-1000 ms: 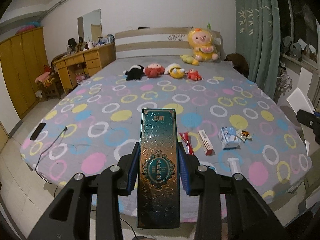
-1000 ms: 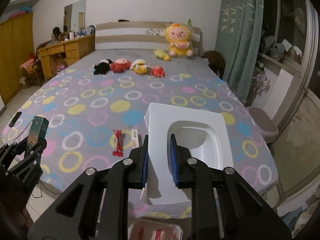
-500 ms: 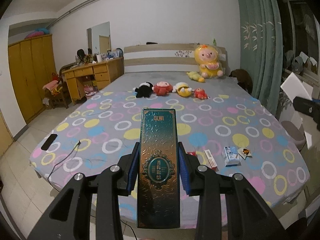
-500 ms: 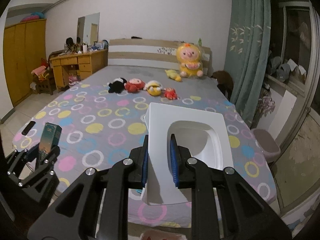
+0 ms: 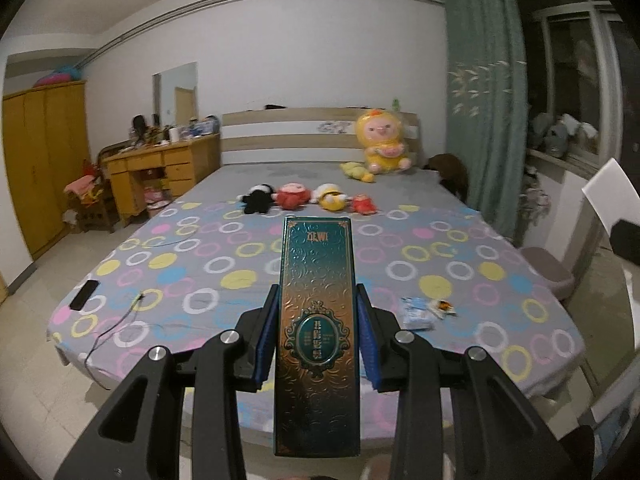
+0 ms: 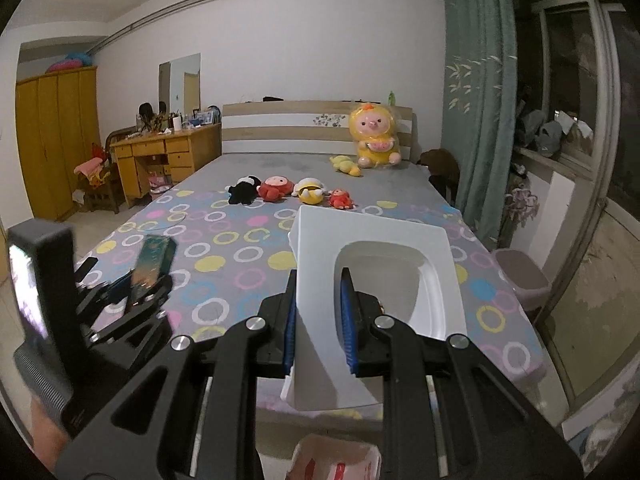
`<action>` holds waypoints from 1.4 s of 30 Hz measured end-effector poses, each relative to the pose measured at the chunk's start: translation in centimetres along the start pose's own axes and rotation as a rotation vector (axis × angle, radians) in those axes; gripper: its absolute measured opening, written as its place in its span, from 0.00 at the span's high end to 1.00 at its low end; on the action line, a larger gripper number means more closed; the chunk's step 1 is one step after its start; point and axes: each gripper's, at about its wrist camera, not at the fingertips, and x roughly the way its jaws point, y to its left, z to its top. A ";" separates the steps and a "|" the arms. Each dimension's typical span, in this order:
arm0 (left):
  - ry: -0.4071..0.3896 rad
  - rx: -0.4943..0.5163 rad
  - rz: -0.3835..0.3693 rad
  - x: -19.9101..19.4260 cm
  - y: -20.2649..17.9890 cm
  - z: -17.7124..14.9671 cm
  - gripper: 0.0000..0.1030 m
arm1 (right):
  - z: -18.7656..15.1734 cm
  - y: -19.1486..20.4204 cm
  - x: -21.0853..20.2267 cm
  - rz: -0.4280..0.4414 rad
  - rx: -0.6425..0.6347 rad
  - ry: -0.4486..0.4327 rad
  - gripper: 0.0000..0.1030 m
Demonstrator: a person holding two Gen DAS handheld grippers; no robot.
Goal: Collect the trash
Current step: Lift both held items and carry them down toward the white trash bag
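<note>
My left gripper (image 5: 316, 332) is shut on a long dark teal and gold box (image 5: 318, 320), held lengthwise above the foot of the bed. My right gripper (image 6: 318, 320) is shut on the edge of a white plastic tray (image 6: 384, 276) with a hollow middle. The right wrist view shows the left gripper (image 6: 148, 280) with the teal box (image 6: 154, 258) at the left. The white tray (image 5: 610, 196) shows at the right edge of the left wrist view. A pale blue packet (image 5: 418, 312) and a small wrapper (image 5: 440, 306) lie on the bedspread (image 5: 224, 264).
Several plush toys (image 5: 308, 196) line the far half of the bed, with a large yellow one (image 5: 382, 144) at the headboard. A phone (image 5: 84, 294) and cable lie at the left edge. A pink bin (image 6: 520, 276) stands by the curtain. A red and white bag (image 6: 336, 462) is below.
Both grippers have risen and drawn back from the bed, each still holding its item. The red wrapper and small boxes near the bed's foot have dropped out of sight behind the teal box.
</note>
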 end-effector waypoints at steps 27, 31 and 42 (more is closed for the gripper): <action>0.407 0.199 -0.254 9.3 -14.3 -20.1 0.66 | -21.8 -6.9 2.9 0.007 0.091 0.361 0.82; 0.506 0.197 -0.234 10.6 -14.4 -24.8 0.66 | -24.4 -6.8 5.4 0.009 0.081 0.413 0.82; 0.658 0.150 -0.195 14.1 -14.3 -30.2 0.66 | -30.2 -7.4 13.7 0.053 0.028 0.582 0.82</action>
